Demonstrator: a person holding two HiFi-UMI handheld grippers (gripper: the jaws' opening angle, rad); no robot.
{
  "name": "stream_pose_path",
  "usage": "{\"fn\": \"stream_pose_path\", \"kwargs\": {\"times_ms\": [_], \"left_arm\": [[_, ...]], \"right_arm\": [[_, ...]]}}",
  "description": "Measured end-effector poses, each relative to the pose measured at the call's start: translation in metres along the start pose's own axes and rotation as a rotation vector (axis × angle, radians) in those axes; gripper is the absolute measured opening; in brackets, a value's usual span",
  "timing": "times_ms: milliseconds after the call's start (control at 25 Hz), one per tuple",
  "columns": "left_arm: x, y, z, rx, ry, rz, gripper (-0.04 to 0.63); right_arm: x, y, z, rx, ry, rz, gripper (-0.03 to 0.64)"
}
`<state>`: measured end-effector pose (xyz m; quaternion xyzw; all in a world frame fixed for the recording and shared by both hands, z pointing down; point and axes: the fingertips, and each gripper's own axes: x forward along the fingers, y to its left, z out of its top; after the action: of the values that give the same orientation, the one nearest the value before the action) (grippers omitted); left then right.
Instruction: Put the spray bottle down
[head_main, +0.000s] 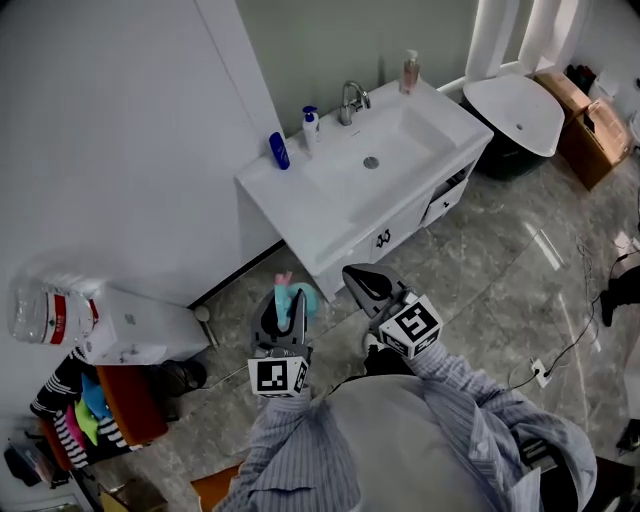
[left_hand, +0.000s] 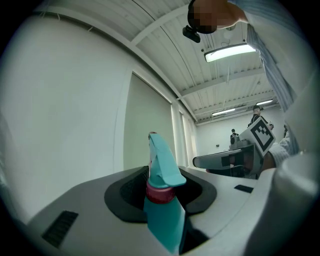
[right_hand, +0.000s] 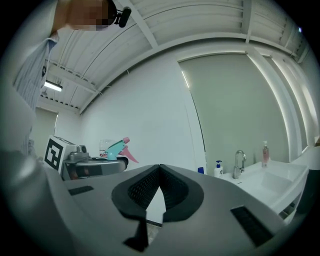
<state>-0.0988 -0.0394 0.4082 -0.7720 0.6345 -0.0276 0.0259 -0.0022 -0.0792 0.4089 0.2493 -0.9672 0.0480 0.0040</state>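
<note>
Left gripper view: spray bottle (left_hand: 163, 210) neck pinched between left claw (left_hand: 159, 186) jaws.

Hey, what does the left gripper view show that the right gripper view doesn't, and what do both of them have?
Only the left gripper view: the spray bottle close up with its red collar, clamped in the left gripper, a lit ceiling lamp, and the right gripper with its marker cube.
Only the right gripper view: the sink, its faucet, a pump bottle beside it, and the right gripper's own jaws, shut on nothing.
Both: the teal spray bottle and the white wall.
</note>
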Motion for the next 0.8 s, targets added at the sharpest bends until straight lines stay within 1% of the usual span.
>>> {"fn": "stream_pose_path", "kwargs": {"times_ms": [240,440,640,800], "left_arm": [[0.062,0.016,-0.005,0.003,0.018,0.047,0.133],[0.091,0.028,-0.014,0.005,0.043,0.056,0.133],[0.118,0.048,-0.032,-0.014,0.071,0.037,0.133],[0.145,0.071,-0.041,-0.011,0.069,-0.013,0.133]], "right_arm": [[0.034,-0.053,0.001,-0.009,0.012,0.044,0.015],[0.055,-0.077,-0.005,0.005,0.033,0.055,0.015],[0.083,-0.09,-0.018,0.022,0.065,0.05,0.015],[0.111,-0.101,-0.027,0.019,0.079,0.017,0.015]]}}
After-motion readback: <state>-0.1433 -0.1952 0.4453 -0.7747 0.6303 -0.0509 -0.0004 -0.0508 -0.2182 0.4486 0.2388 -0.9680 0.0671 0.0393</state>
